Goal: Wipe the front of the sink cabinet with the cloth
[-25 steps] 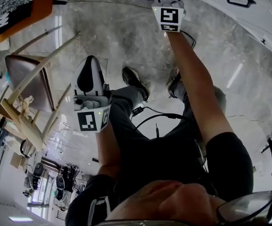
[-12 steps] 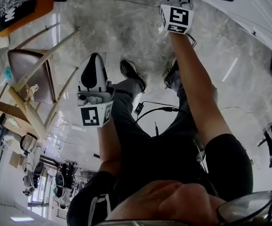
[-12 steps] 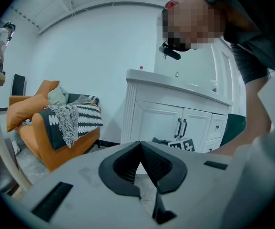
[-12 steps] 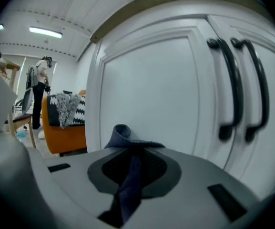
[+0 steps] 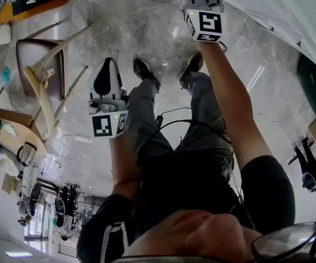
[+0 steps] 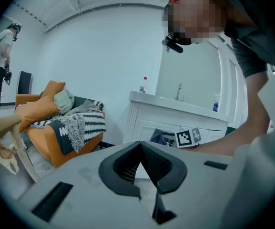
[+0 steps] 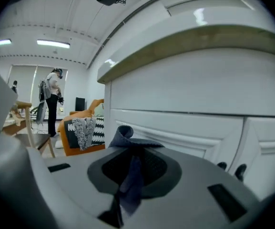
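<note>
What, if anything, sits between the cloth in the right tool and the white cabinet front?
Nothing visible does. The right tool is shut on the cloth, and the cloth's bunched end points straight at the cabinet front with no object between them. Whether they touch, I cannot tell.

Marble floor [image 5: 141, 26] w/ chair [image 5: 40, 64]
</note>
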